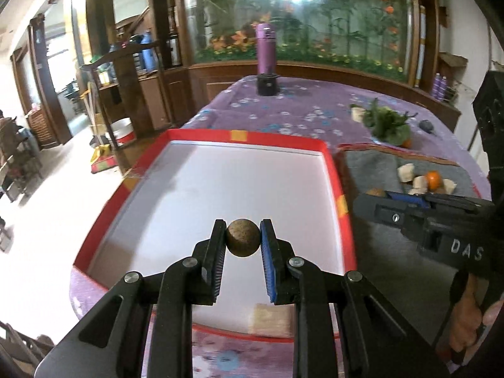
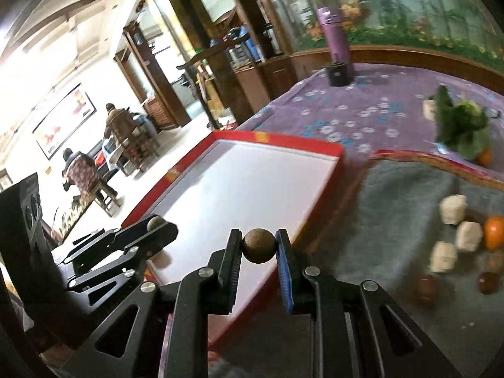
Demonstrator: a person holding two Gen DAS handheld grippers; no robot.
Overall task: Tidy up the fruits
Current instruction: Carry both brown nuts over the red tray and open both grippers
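Over red-rimmed tray [image 1: 330,170], white smooth floor, bare: left gripper [image 1: 243,236] clenched on brown round fruit [image 1: 243,237], matte, rough-skinned. Right gripper [image 2: 259,245] clenched on second brown fruit [image 2: 259,245], same kind, near tray's right rim. Step judged: carry to tray. Next: lower, release apart so neither rolls. Grey felt mat [image 2: 393,195] beside tray holds orange [image 2: 494,231], pale blocky chunks [image 2: 453,209], glossy dark-red fruits [image 2: 426,286]. Purple floral cloth [image 1: 299,107] beneath.

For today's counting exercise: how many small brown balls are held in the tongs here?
2. One brown ball sits in the left tongs over the red tray; another brown ball sits in the right tongs near the tray's edge. Neither is hidden.
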